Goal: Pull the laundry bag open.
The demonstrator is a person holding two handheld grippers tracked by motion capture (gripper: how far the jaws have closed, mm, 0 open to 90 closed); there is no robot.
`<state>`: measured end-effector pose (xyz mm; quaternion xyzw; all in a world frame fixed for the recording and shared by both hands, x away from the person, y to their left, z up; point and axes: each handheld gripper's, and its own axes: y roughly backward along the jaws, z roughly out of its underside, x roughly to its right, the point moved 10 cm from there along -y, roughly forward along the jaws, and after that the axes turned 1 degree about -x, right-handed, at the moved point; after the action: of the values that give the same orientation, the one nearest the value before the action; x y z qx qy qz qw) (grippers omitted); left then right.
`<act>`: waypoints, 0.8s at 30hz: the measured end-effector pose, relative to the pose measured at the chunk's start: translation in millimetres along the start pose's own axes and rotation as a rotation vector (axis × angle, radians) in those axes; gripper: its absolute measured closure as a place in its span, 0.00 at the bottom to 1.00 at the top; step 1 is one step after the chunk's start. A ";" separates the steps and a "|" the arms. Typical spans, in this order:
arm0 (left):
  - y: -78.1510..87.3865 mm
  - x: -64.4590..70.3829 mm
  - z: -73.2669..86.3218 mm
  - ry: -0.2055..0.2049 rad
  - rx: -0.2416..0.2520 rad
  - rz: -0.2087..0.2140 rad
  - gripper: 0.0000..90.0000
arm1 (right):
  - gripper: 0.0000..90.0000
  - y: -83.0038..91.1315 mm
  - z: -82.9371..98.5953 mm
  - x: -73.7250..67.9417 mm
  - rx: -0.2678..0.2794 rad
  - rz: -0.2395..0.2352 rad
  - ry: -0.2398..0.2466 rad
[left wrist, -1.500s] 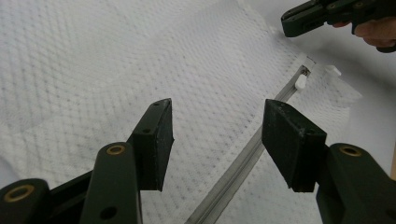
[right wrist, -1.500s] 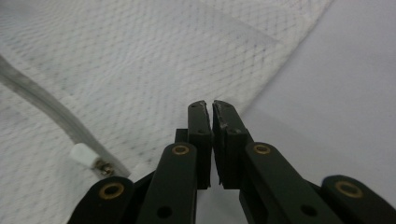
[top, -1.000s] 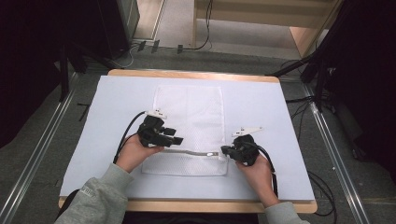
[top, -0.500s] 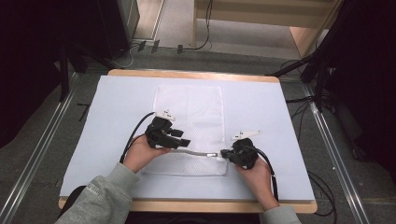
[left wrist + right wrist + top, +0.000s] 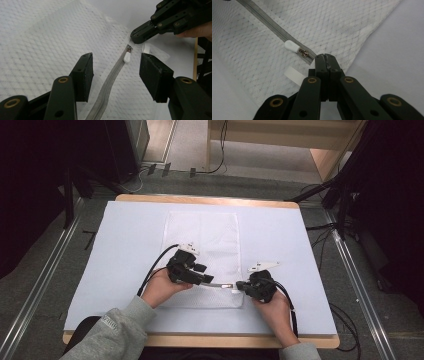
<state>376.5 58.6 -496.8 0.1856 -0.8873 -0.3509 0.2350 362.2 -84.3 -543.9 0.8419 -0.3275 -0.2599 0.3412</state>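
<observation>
A white mesh bag point(image 5: 202, 240) lies flat on the table, its grey zipper point(image 5: 220, 284) running along the near end. My left gripper point(image 5: 207, 280) hovers over the zipper with its jaws open either side of the tape point(image 5: 110, 82); the white zipper pull point(image 5: 127, 57) lies just beyond them. My right gripper point(image 5: 241, 286) is shut on the zipper's end point(image 5: 312, 59), beside the pull point(image 5: 292, 46) and a white ribbon tab point(image 5: 294, 75). In the left gripper view, my right gripper point(image 5: 135, 37) reaches in from the upper right to the zipper's end.
A pale blue mat point(image 5: 300, 250) covers the wooden table point(image 5: 210, 199). Cables trail from both grippers toward the table's near edge. Metal rails point(image 5: 45, 280) run along both sides of the table, and dark equipment stands beyond them.
My left gripper has moved right along the zipper, closing on the right gripper. The right gripper has stayed in place on the zipper's end.
</observation>
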 end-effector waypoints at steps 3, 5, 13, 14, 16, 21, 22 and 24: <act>-5.5 2.2 -0.7 -0.002 -0.005 0.007 0.52 | 1.00 0.0 0.3 -0.3 0.004 0.016 0.017; -9.4 3.8 -1.4 0.000 -0.005 0.011 0.54 | 1.00 -0.2 0.2 -0.6 0.007 0.016 0.020; -26.7 15.9 -1.7 -0.003 -0.033 0.041 0.71 | 1.00 -0.1 0.4 -0.2 0.011 0.016 0.022; -29.2 17.3 -1.4 0.002 -0.036 0.046 0.73 | 1.00 -0.2 0.4 -0.3 0.011 0.016 0.023; -34.3 18.2 -0.8 -0.001 -0.046 0.037 0.77 | 1.00 -0.1 0.5 -0.3 0.010 0.017 0.024; -46.7 19.7 0.5 -0.006 -0.058 0.025 0.81 | 1.00 -0.1 0.5 -0.3 0.010 0.018 0.026; -48.7 20.1 0.9 -0.005 -0.059 0.026 0.81 | 1.00 0.0 0.6 -0.4 0.009 0.018 0.026; -52.0 19.7 1.5 -0.007 -0.060 0.020 0.81 | 1.00 -0.2 0.2 -0.1 0.013 0.019 0.035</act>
<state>368.1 14.0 -529.0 0.1682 -0.8790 -0.3755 0.2410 362.1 -84.2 -544.2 0.8453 -0.3309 -0.2398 0.3440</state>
